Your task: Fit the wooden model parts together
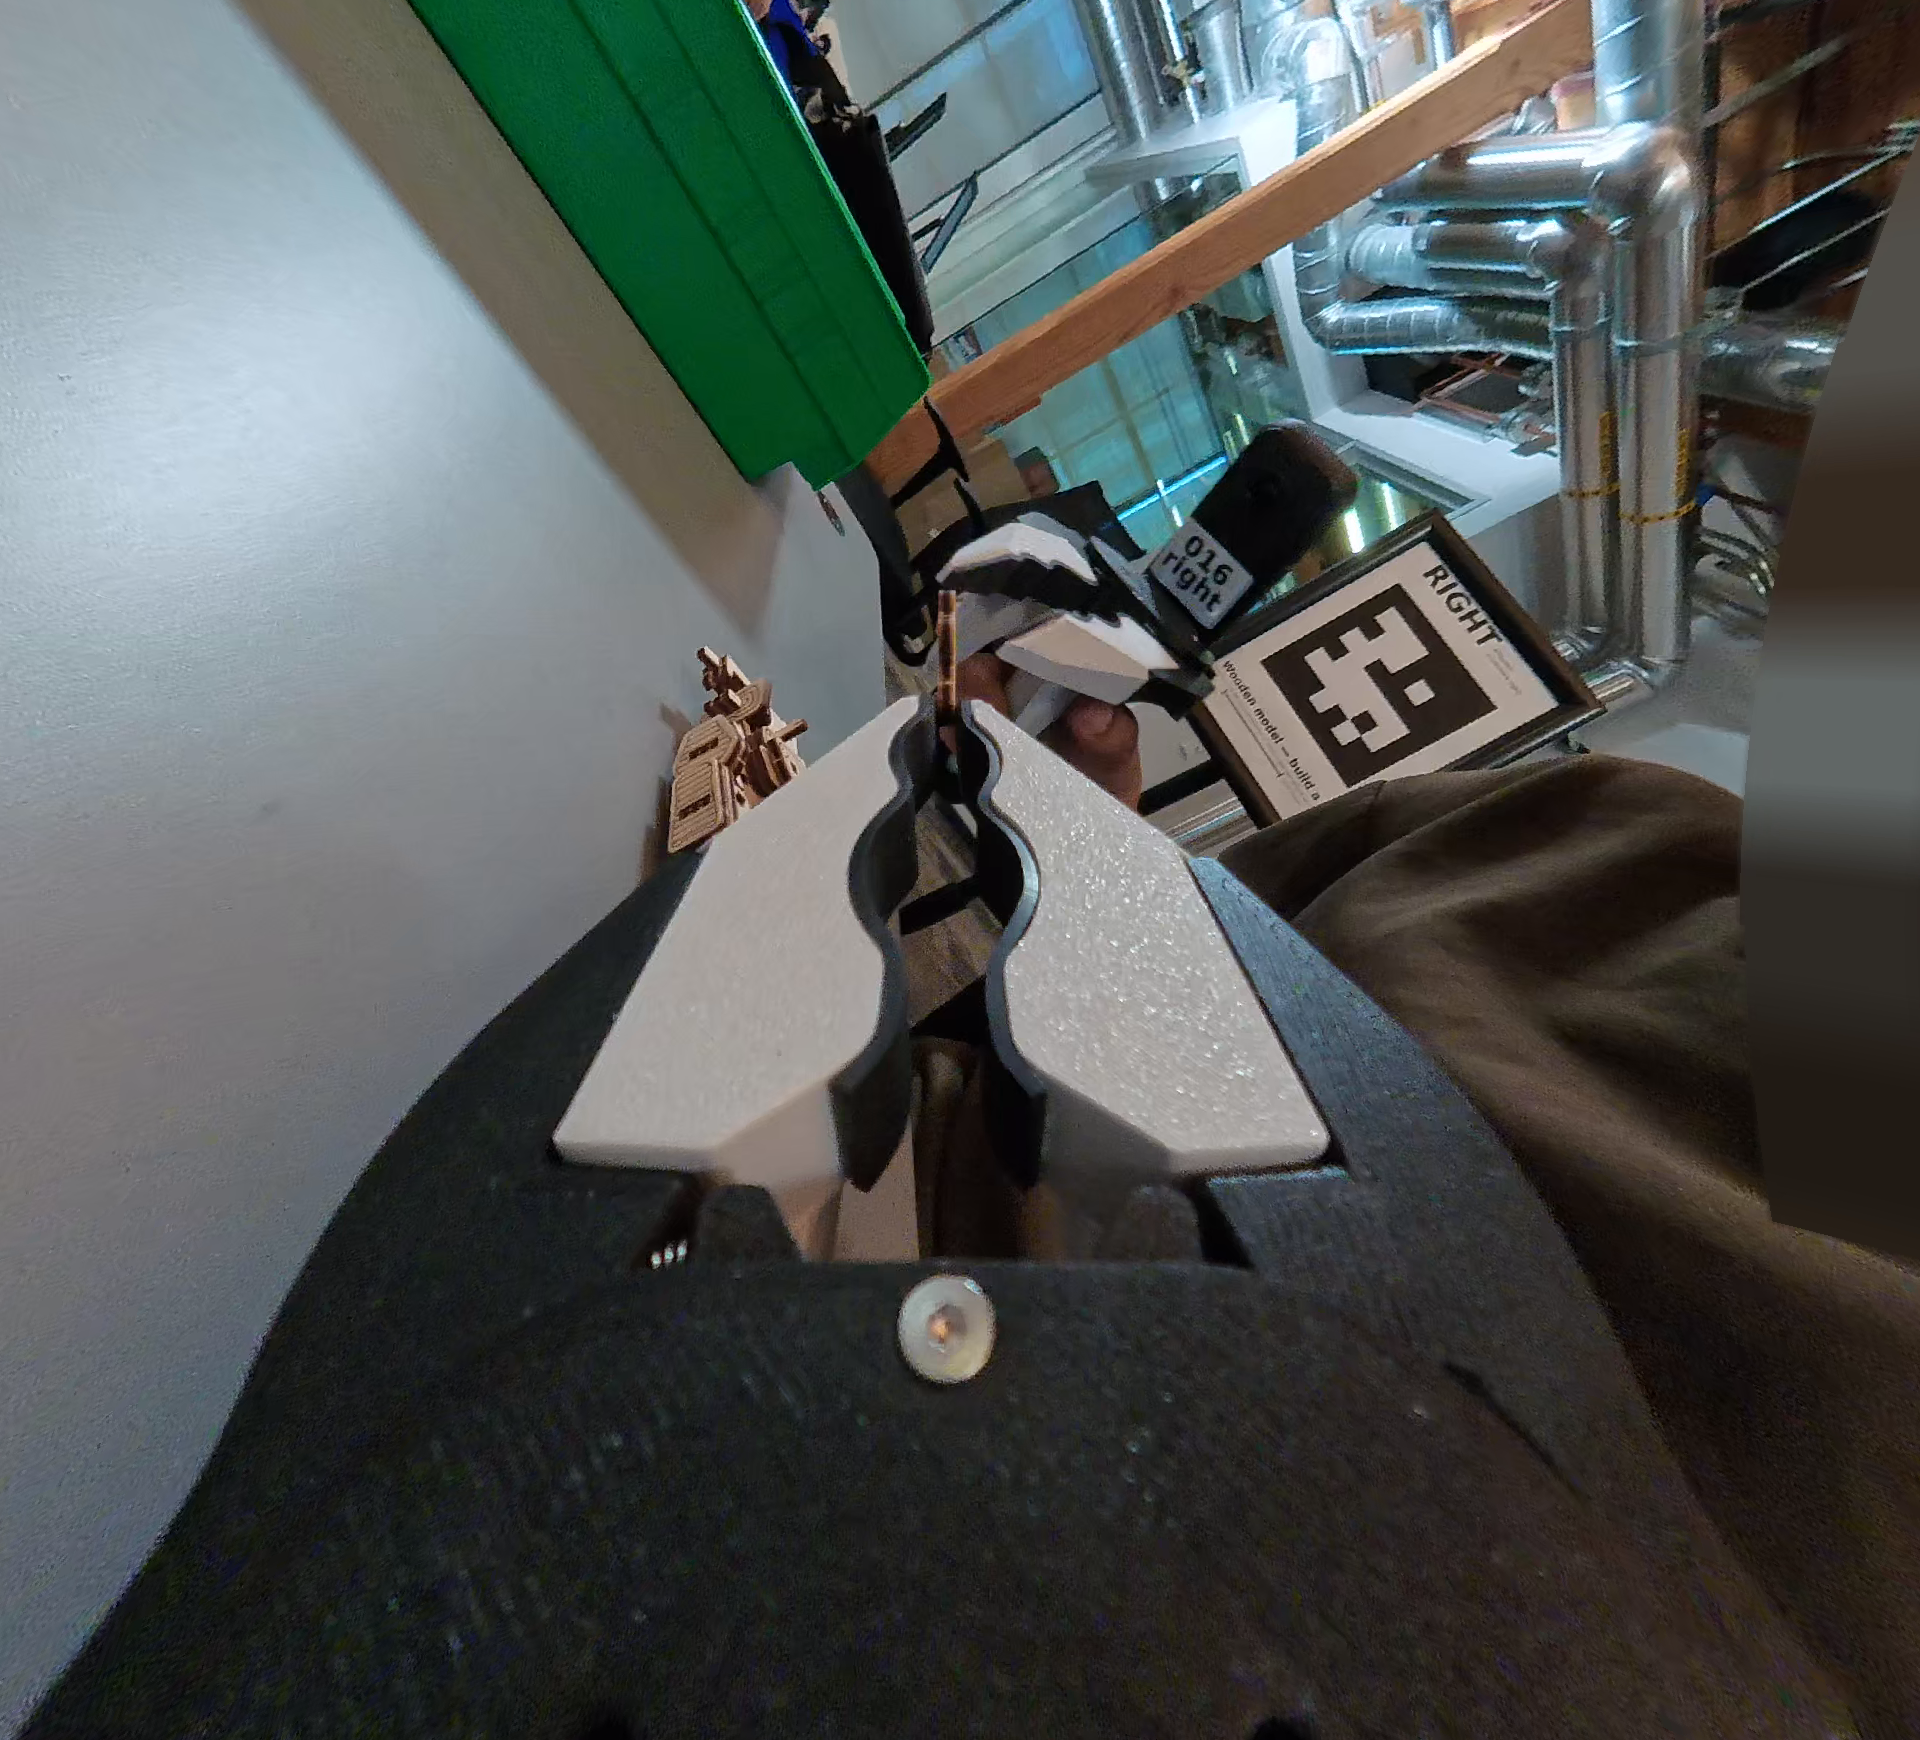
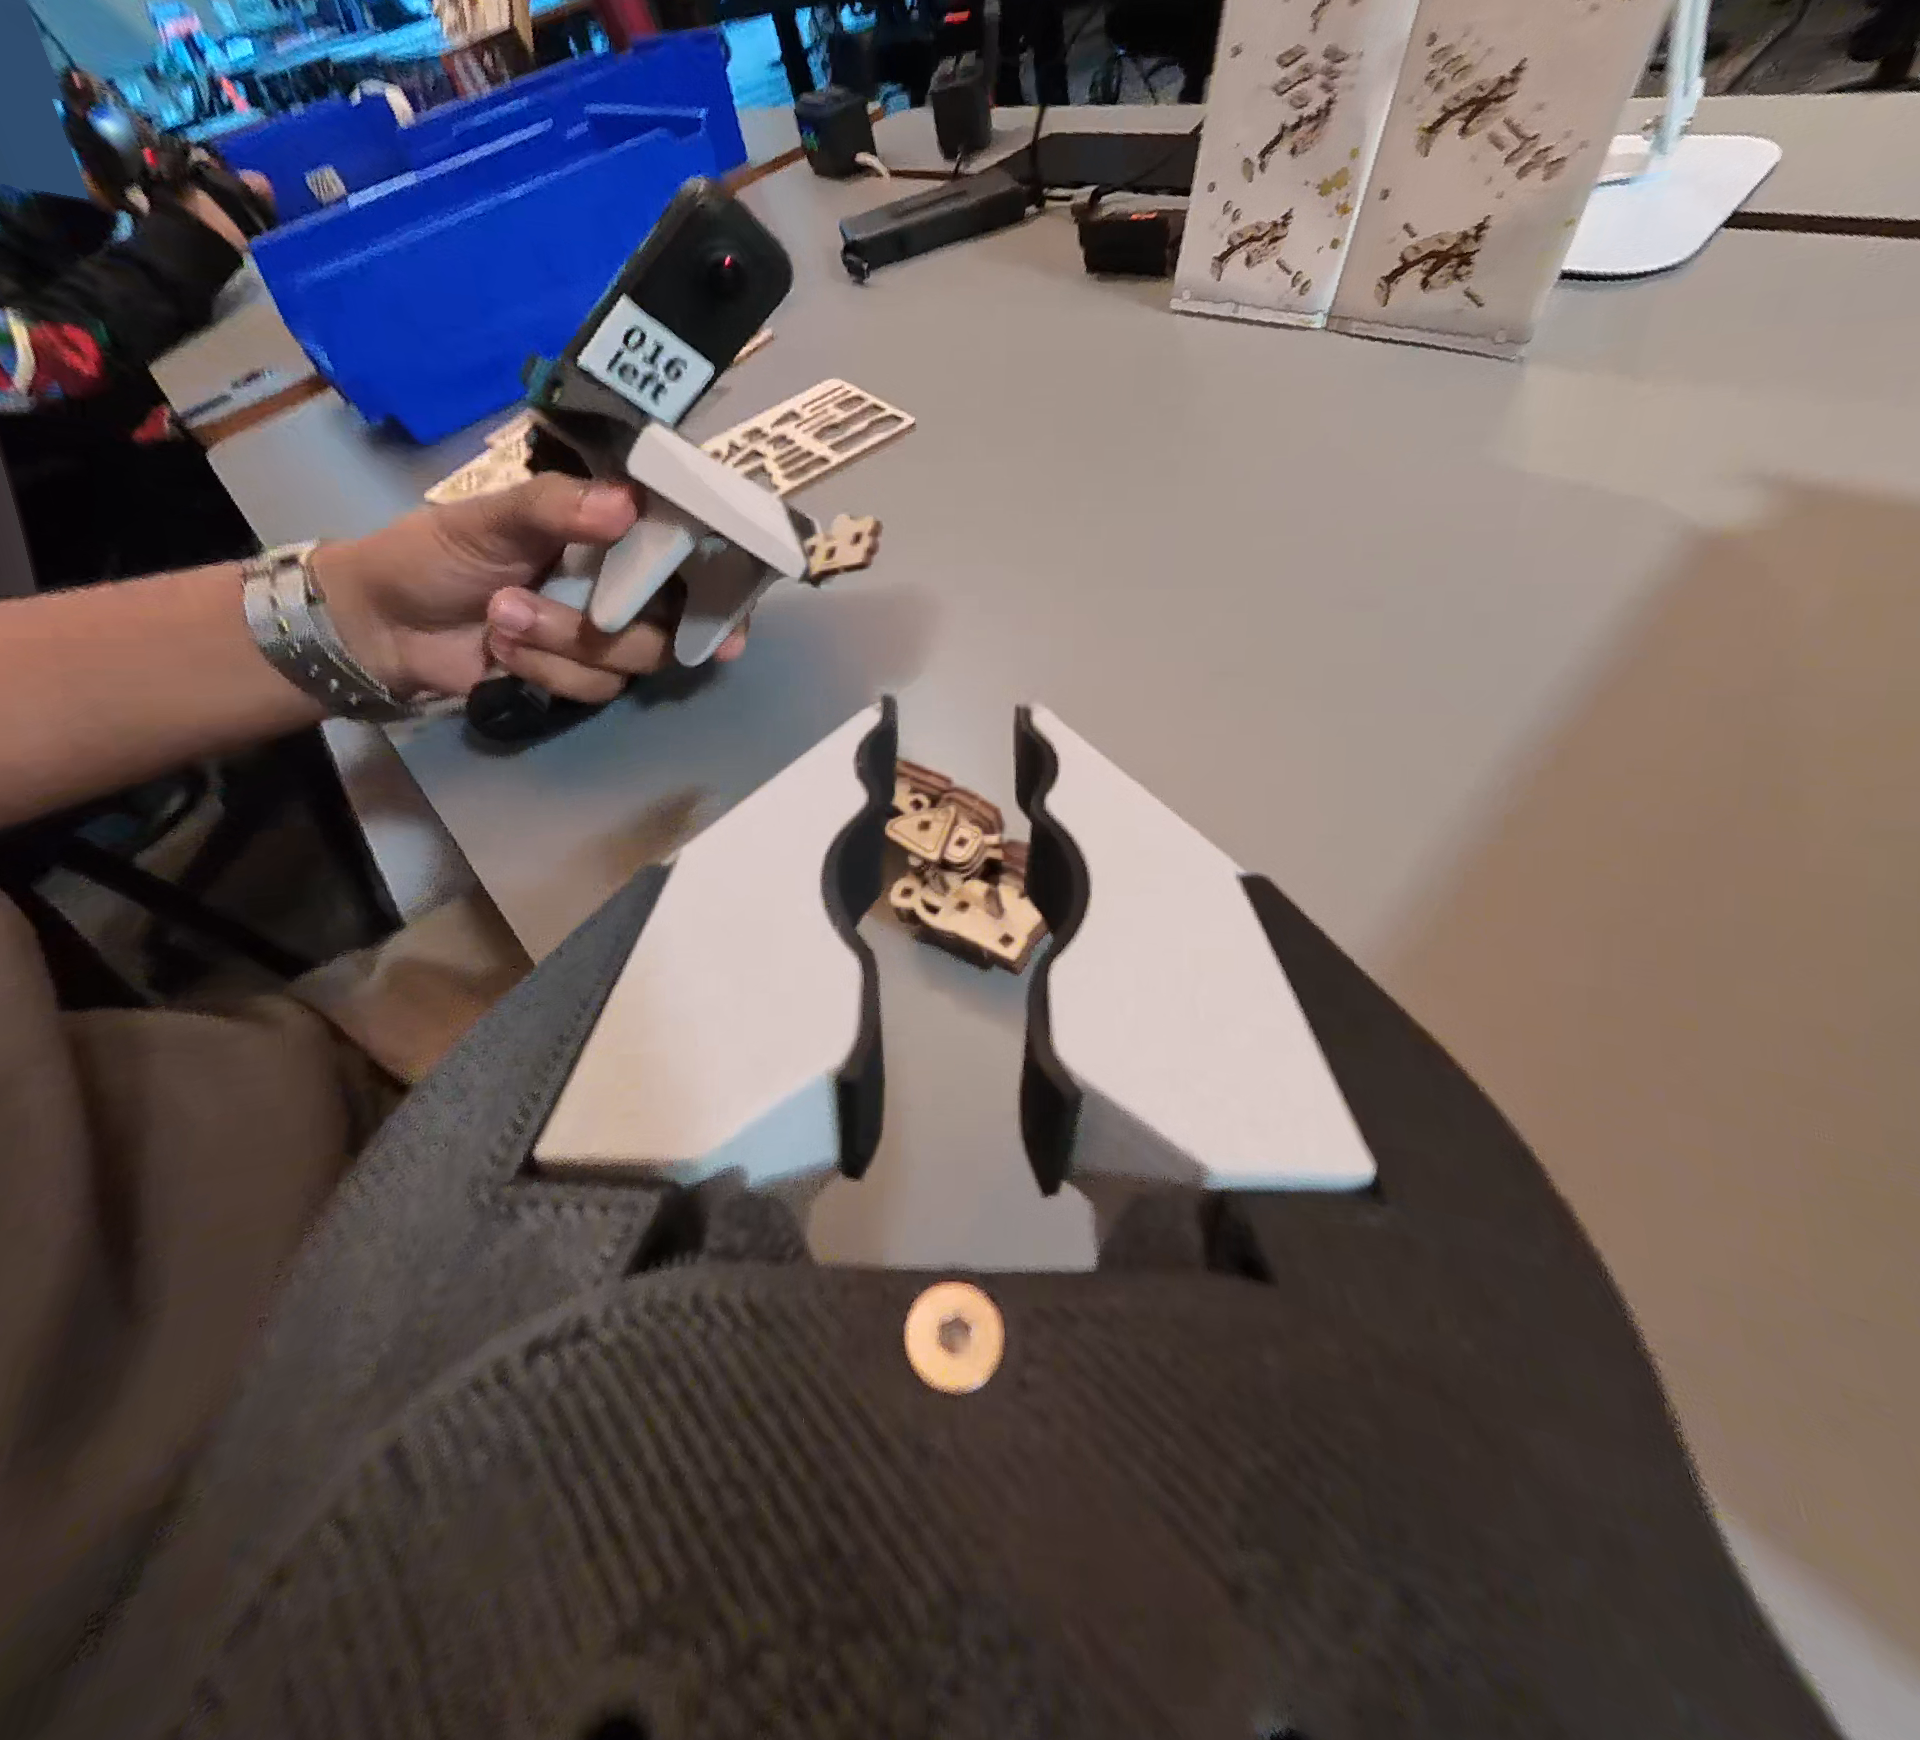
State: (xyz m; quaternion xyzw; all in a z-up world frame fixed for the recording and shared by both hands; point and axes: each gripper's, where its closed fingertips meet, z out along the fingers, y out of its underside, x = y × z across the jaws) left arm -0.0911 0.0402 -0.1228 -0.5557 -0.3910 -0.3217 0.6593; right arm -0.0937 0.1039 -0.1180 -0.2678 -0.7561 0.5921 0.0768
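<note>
The left gripper (image 2: 805, 547) has its fingers closed on a small flat wooden part (image 2: 844, 544), held clear of the grey bench (image 2: 1351, 599); in the left wrist view that part (image 1: 948, 651) shows edge-on, its long axis running straight out from the fingertips toward twelve o'clock. The right gripper (image 2: 951, 734) hovers with its fingers set apart and holding nothing, aimed down at the half-built wooden model (image 2: 961, 869), which lies on the bench in the gap between them. From the right gripper, the held part sits at about eleven o'clock, above the bench and a little apart from the model. The right gripper looks the nearer of the two to the model, so steadying it likely falls to that side while the left brings the part down and to its right. Farther out at eleven o'clock lie punched wooden sheets (image 2: 810, 433) and blue bins (image 2: 488, 236); instruction cards (image 2: 1382, 80) stand at one o'clock.
</note>
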